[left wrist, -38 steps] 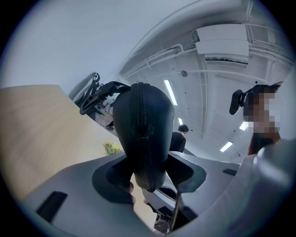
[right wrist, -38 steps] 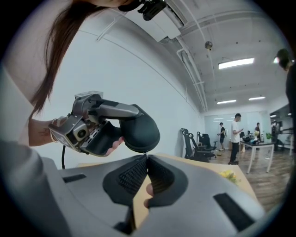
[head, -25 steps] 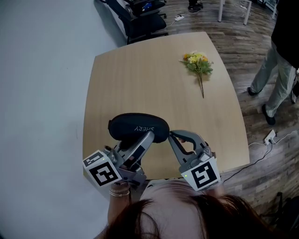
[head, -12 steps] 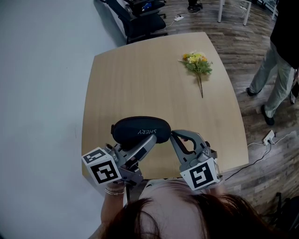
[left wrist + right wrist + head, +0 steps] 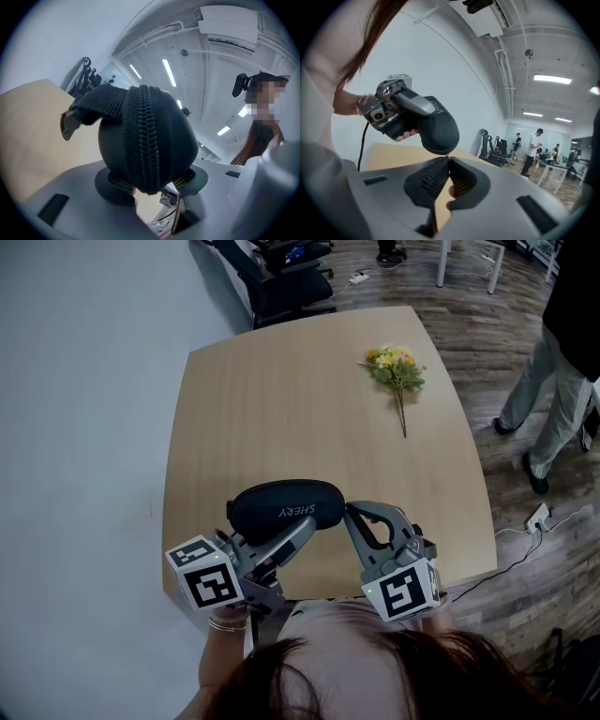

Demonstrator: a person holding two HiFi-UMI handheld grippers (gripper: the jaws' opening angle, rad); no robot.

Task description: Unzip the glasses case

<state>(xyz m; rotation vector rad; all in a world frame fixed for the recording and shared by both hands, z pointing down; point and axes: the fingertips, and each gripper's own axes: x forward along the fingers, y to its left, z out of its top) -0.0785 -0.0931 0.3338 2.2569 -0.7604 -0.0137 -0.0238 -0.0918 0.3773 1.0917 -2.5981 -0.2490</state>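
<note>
A black oval glasses case (image 5: 286, 505) hangs just above the near part of the wooden table (image 5: 281, 399). My left gripper (image 5: 305, 521) is shut on its near edge. In the left gripper view the case (image 5: 145, 140) fills the space between the pads, its zipper facing the camera, and a grey-tipped pull tab (image 5: 70, 125) sticks out at its left end. My right gripper (image 5: 345, 509) is shut, its tips at the case's right end. In the right gripper view the tips (image 5: 449, 159) meet just under the case (image 5: 433, 124), and I see nothing between them.
A small bunch of yellow flowers (image 5: 397, 371) lies at the table's far right. A person (image 5: 562, 381) stands on the wood floor to the right of the table. A black office chair (image 5: 281, 277) stands beyond the far edge. A cable (image 5: 525, 521) runs along the floor at the right.
The case and my left gripper have drifted slightly toward the right and nearer to me, and the case has tilted a little. The right gripper has rolled slightly but stays at the case's right end.
</note>
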